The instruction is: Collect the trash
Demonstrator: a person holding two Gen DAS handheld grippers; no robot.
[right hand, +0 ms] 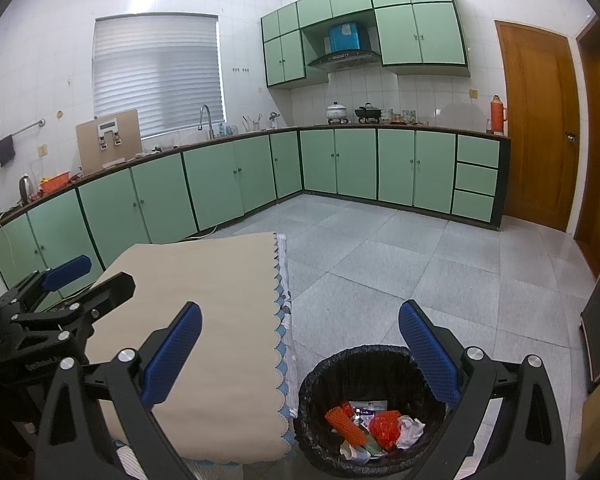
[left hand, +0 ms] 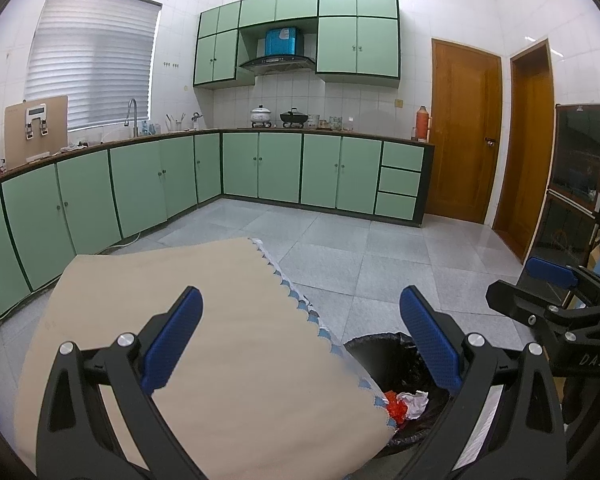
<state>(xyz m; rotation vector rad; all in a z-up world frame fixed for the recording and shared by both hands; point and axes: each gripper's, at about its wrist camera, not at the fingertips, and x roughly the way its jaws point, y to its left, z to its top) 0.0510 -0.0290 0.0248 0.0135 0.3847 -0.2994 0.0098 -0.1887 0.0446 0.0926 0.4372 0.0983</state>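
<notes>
The trash (right hand: 374,426) is in the black bin (right hand: 332,364). It sits on the floor (right hand: 420,264), just to the right of the worktop (right hand: 204,320). I can see an orange tube, some red netting and crumpled white paper down inside the black bag. The bin is close to the worktop edge, likely so things can be dropped in without a long reach.

The worktop has a tan cloth with a blue wavy edge. Its top looks bare, so I think most of the picking up is done.

The right tongs (right hand: 300,356) are spread wide and hold nothing. They hang over the bin's near left rim, pointing forward and a bit down. That looks like a spot for letting go of trash.

The left tongs (left hand: 302,340) are also spread wide and empty. They hang over the right edge of the worktop, next to the bin. The two tongs are side by side, near each other but not touching.
</notes>
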